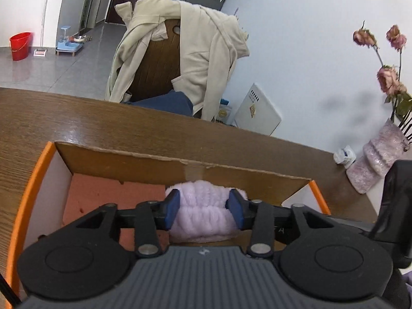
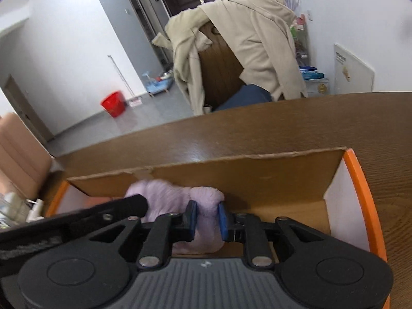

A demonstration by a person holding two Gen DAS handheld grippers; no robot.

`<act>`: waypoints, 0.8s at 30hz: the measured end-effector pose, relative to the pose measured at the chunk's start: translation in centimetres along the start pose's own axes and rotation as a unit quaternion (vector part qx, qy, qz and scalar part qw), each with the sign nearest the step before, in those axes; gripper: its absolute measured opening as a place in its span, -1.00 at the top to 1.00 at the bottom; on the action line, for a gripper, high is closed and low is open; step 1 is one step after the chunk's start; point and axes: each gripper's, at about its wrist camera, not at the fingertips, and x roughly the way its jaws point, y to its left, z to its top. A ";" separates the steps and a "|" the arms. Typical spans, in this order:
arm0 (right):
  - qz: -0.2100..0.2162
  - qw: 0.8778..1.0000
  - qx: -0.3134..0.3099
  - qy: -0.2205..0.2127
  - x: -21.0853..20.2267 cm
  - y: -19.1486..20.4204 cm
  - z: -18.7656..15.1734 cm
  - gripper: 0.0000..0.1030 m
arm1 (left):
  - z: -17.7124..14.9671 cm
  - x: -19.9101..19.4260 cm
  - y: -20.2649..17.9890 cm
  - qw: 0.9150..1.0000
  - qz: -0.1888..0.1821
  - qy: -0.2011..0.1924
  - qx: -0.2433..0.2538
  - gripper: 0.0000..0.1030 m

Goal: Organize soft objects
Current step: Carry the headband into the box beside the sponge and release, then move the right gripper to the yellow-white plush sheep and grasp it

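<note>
A fluffy lilac headband (image 1: 203,211) lies inside an open cardboard box with an orange rim (image 1: 28,180) on the wooden table. My left gripper (image 1: 203,208) is down in the box, its blue pads pressed on both sides of the headband. My right gripper (image 2: 207,219) is in the same box (image 2: 360,180) and squeezes the other end of the headband (image 2: 206,206) between its blue pads. The left gripper's black body shows at the left of the right wrist view (image 2: 77,216). A salmon-pink layer (image 1: 108,190) covers the box floor at the left.
A wooden chair draped with a beige jacket (image 1: 195,51) stands behind the table (image 1: 77,118). A lilac fuzzy vase with dried roses (image 1: 373,159) and a small white packet (image 1: 345,155) sit at the table's right end. A red bucket (image 1: 20,45) stands on the floor.
</note>
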 end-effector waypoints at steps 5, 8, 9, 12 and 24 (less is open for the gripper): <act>0.004 1.000 0.001 -0.019 -1.6 -0.2 0.7 0.44 | 1.0 -3.8 -0.9 1.000 0.003 -0.020 0.016 0.05; 0.004 0.999 -0.017 -0.047 -4.9 0.3 1.2 0.36 | 1.5 -8.1 -1.7 0.999 0.008 -0.043 0.032 -0.15; 0.004 0.998 -0.026 -0.058 -6.2 0.6 1.4 0.31 | 1.5 -9.8 -2.0 0.998 0.011 -0.051 0.036 -0.23; 0.005 0.994 -0.055 -0.094 -11.3 1.4 1.5 0.19 | 0.9 -14.7 -2.7 0.995 0.012 -0.075 0.057 -0.45; -0.002 0.974 -0.124 -0.188 -30.0 0.3 -6.1 -0.37 | -9.3 -30.3 -4.9 0.978 0.054 -0.130 0.156 -0.75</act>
